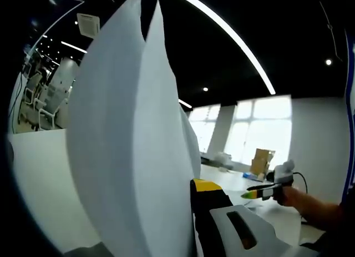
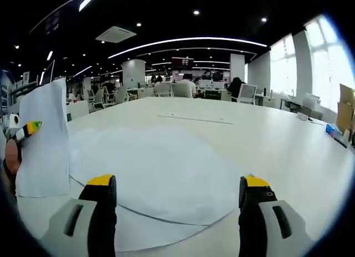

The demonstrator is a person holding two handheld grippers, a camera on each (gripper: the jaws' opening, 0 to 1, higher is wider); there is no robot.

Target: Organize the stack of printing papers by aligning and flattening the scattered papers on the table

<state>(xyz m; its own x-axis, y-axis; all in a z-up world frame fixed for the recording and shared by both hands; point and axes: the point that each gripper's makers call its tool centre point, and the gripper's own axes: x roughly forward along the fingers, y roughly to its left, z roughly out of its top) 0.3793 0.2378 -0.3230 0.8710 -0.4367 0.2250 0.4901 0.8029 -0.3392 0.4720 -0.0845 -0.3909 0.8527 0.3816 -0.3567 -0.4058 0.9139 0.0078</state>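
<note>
Left gripper view: left hand-held gripper [image 1: 166,212] clamped on upright papers [image 1: 127,146], raised above the bench [image 1: 39,179]; right gripper view: right hand-held gripper [image 2: 177,198] jaws wide apart, holding nothing, over sheets [image 2: 150,168] lying flat on the bench.

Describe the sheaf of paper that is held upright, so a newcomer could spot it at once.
Start at the large white table, where flat white sheets lie near the right tool. At its left side the left tool holds a sheaf of white printing paper upright. It alone stands on edge off the table; the left gripper view shows it up close, bowed and fanning apart at the top.
</note>
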